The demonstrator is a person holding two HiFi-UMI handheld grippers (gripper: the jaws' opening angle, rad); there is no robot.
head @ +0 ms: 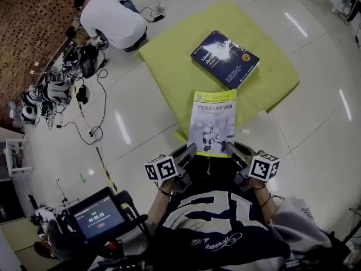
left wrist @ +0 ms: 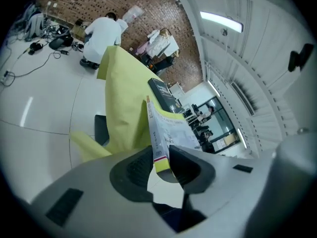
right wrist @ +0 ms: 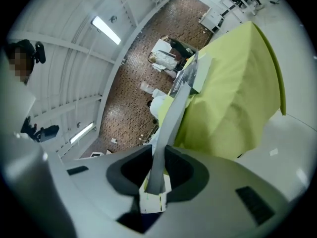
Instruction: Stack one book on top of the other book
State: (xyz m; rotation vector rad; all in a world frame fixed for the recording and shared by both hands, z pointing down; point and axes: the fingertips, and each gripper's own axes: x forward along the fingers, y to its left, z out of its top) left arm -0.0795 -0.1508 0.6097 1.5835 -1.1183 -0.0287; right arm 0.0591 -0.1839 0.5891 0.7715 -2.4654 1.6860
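Observation:
A thin yellow-and-white book (head: 213,123) hangs above the near edge of the yellow-green cloth (head: 169,49), gripped at its two near corners. My left gripper (head: 189,151) is shut on its left corner; the left gripper view shows the spine of the book (left wrist: 166,128) pinched between the pads of that gripper (left wrist: 161,162). My right gripper (head: 230,150) is shut on the right corner, and the right gripper view shows the book's edge (right wrist: 178,103) clamped in that gripper (right wrist: 157,175). A dark blue book (head: 224,58) lies flat on the cloth, farther away.
A person in a white shirt (head: 113,18) crouches on the floor at the upper left beside a heap of cables and gear (head: 56,83). A device with a lit screen (head: 96,216) sits at the lower left. The cloth lies on glossy white floor tiles.

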